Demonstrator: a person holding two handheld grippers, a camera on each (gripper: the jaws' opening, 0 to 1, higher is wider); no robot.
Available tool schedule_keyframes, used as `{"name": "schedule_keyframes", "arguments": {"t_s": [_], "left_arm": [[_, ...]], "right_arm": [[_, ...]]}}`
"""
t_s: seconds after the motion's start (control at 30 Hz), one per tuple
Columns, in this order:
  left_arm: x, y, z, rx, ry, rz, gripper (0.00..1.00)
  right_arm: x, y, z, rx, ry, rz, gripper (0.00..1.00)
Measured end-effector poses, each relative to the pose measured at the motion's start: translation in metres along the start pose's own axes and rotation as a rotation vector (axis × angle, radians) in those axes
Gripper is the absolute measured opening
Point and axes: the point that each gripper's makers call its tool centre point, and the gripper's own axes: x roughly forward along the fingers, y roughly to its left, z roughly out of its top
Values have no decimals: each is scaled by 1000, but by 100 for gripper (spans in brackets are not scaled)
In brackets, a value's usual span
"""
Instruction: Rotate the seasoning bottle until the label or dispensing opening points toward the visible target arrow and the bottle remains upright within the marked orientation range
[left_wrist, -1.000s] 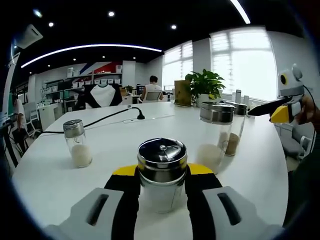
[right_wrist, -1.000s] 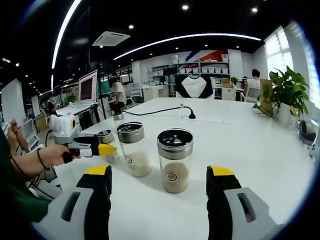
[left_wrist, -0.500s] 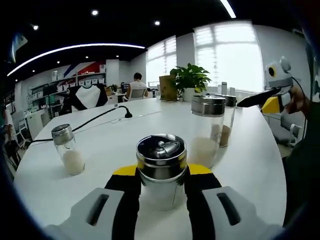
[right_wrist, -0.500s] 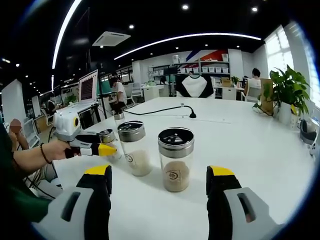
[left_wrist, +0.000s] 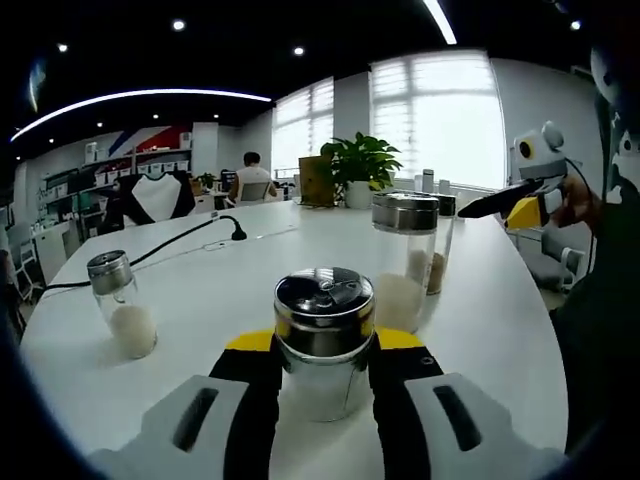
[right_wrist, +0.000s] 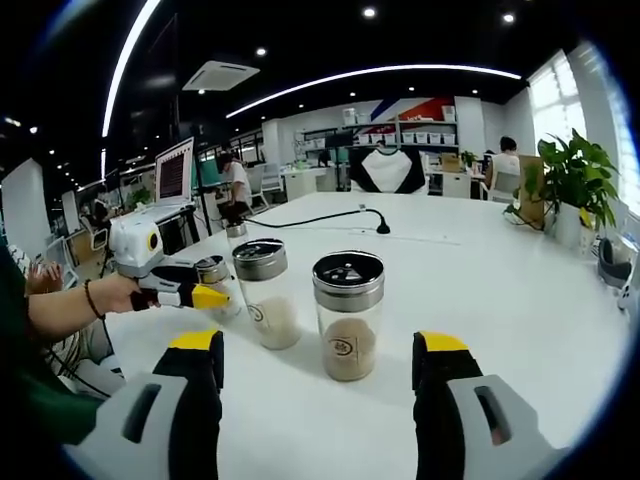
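1. The bottle (left_wrist: 324, 340), glass with a steel lid, stands upright on the white table (left_wrist: 480, 330), clamped between the jaws of the left gripper (left_wrist: 325, 350); its black pads press the glass on both sides, just under the lid.
2. The right gripper (right_wrist: 318, 362) is spread wide with nothing between its jaws; a brown-filled jar (right_wrist: 348, 315) with a round label stands just ahead of the gap, untouched.
3. Beside that jar, to its left in the right gripper view, stands a white-filled jar (right_wrist: 265, 293), and past it the left gripper shows again, held by a hand (right_wrist: 105, 296).
4. In the left gripper view a small shaker (left_wrist: 120, 304) sits apart to the left; two taller jars (left_wrist: 405, 262) stand to the right.
5. Farther off, a black cable (left_wrist: 185, 239) runs across the table, and a potted plant (left_wrist: 358, 165) sits before bright windows.
6. At the back are shelves and a seated person (left_wrist: 251, 178).
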Motion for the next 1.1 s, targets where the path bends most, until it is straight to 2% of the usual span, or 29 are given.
{"name": "schedule_keyframes", "arguments": {"t_s": [1.0, 1.1], "left_arm": [[3, -7, 1, 68, 16, -207, 36], [3, -8, 1, 71, 15, -214, 36]], "right_arm": [[4, 1, 1, -7, 8, 11, 78], [5, 1, 1, -7, 7, 10, 78]]}}
